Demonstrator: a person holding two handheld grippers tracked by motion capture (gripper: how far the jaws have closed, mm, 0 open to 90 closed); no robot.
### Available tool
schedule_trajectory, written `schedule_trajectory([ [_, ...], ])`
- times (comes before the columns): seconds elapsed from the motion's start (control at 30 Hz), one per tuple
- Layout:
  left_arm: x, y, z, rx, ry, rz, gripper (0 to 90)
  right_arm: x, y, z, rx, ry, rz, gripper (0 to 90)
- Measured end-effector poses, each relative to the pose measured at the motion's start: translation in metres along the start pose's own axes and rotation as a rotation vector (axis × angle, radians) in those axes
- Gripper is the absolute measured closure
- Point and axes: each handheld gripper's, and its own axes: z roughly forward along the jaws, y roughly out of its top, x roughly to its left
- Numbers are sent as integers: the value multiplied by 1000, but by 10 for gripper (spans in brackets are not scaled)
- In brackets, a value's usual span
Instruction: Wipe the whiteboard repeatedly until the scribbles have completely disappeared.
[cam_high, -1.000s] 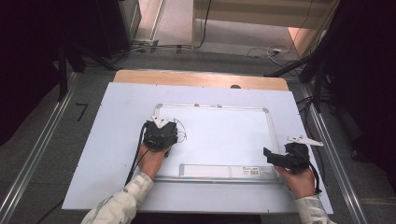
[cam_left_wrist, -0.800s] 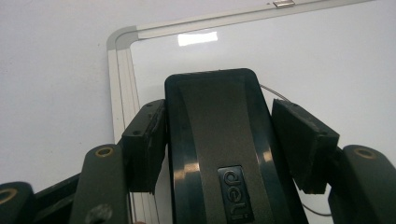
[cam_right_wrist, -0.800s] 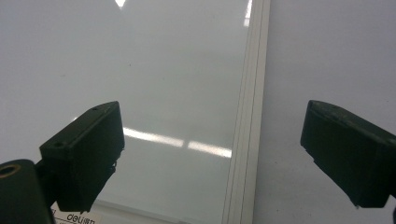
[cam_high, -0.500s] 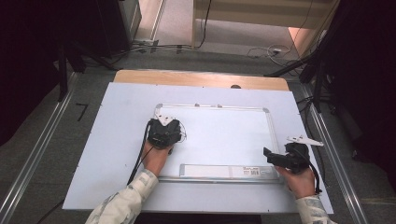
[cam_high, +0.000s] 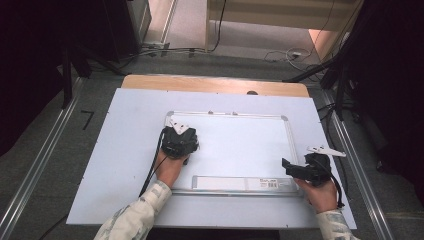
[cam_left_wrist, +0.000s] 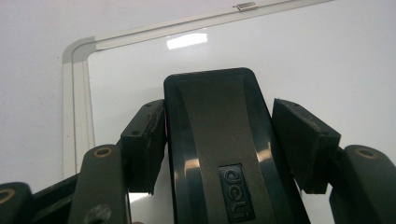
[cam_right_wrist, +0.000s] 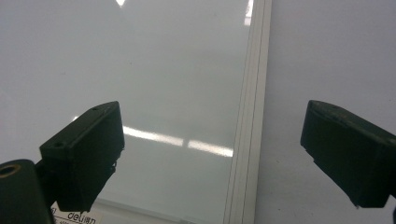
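black eraser (cam_left_wrist: 219, 154) with raised lettering, glossy white whiteboard (cam_high: 240, 145) in silver frame, pale blue table sheet (cam_high: 130, 150), black grippers, camouflage-patterned sleeve (cam_high: 132, 220), tan wooden edge (cam_high: 210, 84) behind.

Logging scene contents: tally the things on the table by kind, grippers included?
Whiteboard: 1
Eraser, black, between the left gripper's pads: 1
Grippers, left and right: 2
Total: 4
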Motion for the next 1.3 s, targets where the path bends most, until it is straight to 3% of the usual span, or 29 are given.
schedule_trajectory([
  [0.23,20,6,6,-3,39,-40,377,-2,-1,-1,-1,0,2,49],
  [0.4,17,6,6,0,52,-37,378,-1,0,0,-1,-2,1,49],
  [0.87,-14,8,10,2,9,3,379,1,1,1,2,3,-2,49],
  [1.3,-47,10,12,10,-53,68,378,0,1,1,2,2,-4,49],
])
